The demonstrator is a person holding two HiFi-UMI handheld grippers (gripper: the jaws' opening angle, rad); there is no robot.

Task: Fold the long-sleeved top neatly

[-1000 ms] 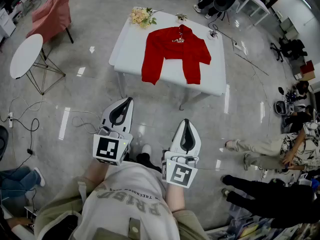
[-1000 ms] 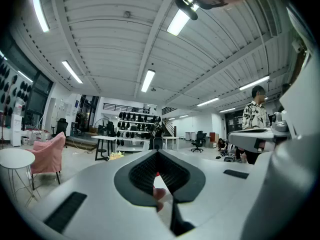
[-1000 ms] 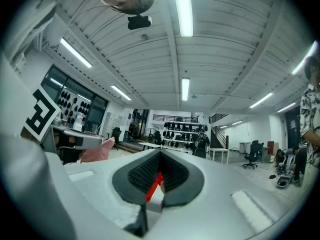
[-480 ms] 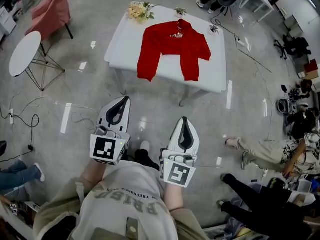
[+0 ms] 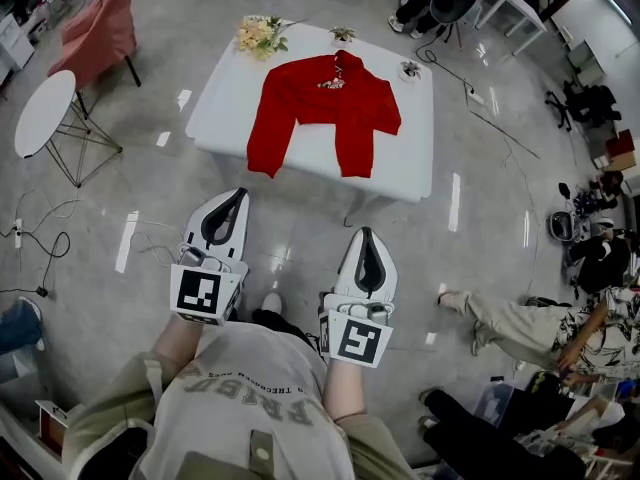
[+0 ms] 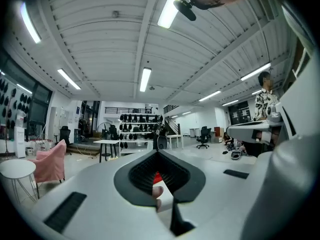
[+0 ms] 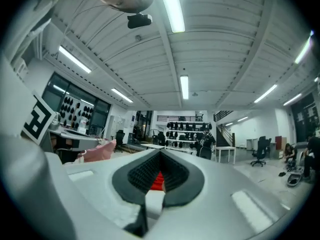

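Note:
A red long-sleeved top lies spread on a white square table, its sleeves hanging toward the near edge. Both grippers are held level over the floor, well short of the table and pointing at it. My left gripper is shut with nothing in it, and so is my right gripper. In the left gripper view a sliver of the red top shows through the gap behind the closed left gripper. The right gripper view shows the same red sliver behind the right gripper.
A flower bunch and two small plants stand along the table's far edge. A round white side table and a pink chair are at the left. Cables trail on the floor. People sit at the right.
The person has stepped toward the table: table and top sit lower, larger and further left in the head view. Both grippers moved along with the person and stayed shut.

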